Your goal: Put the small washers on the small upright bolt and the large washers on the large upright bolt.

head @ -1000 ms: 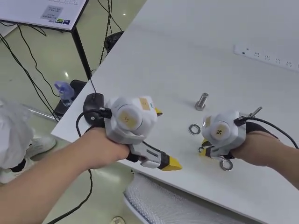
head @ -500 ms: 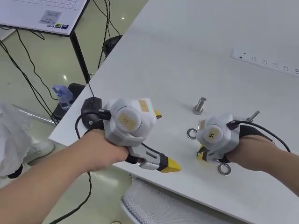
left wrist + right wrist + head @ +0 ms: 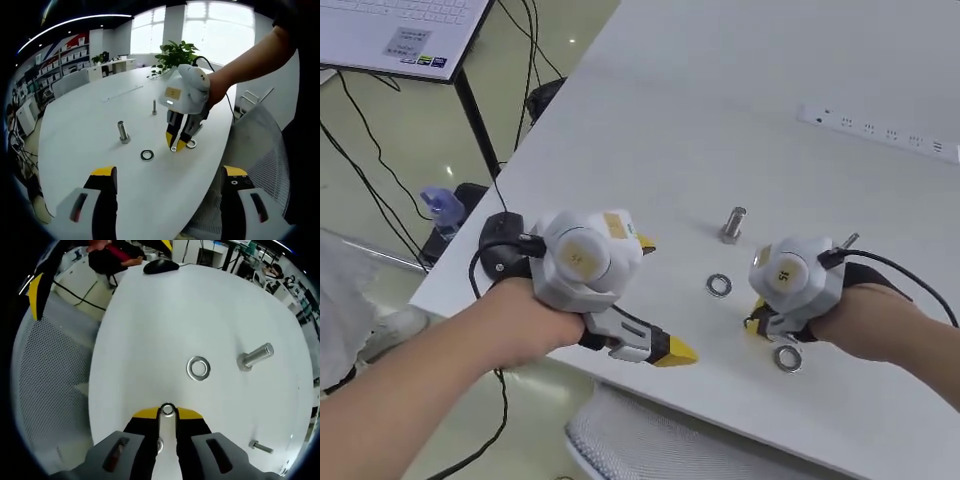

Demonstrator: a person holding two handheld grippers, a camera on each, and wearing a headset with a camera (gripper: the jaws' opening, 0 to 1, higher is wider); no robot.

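My right gripper (image 3: 758, 322) is shut on a small washer (image 3: 168, 410), held low over the white table near its front edge; the small washer (image 3: 173, 148) hangs at its yellow tips (image 3: 177, 144). A large washer (image 3: 719, 286) lies flat to its left, and another washer (image 3: 787, 358) lies just beside it to the right. The large upright bolt (image 3: 732, 225) stands behind the large washer, and the small upright bolt (image 3: 847, 241) stands further right. My left gripper (image 3: 662, 298) is open and holds nothing, off to the left, pointing across at the right one.
A white power strip (image 3: 880, 133) lies at the back of the table (image 3: 700, 100). A black mouse (image 3: 500, 245) with its cable sits at the left edge. A mesh chair (image 3: 650, 440) is below the front edge, and a laptop (image 3: 390, 30) stands on a side stand.
The head view has shifted a little to the right. My right gripper swayed left toward the large washer and back, still shut on the small washer. The left gripper stays open.
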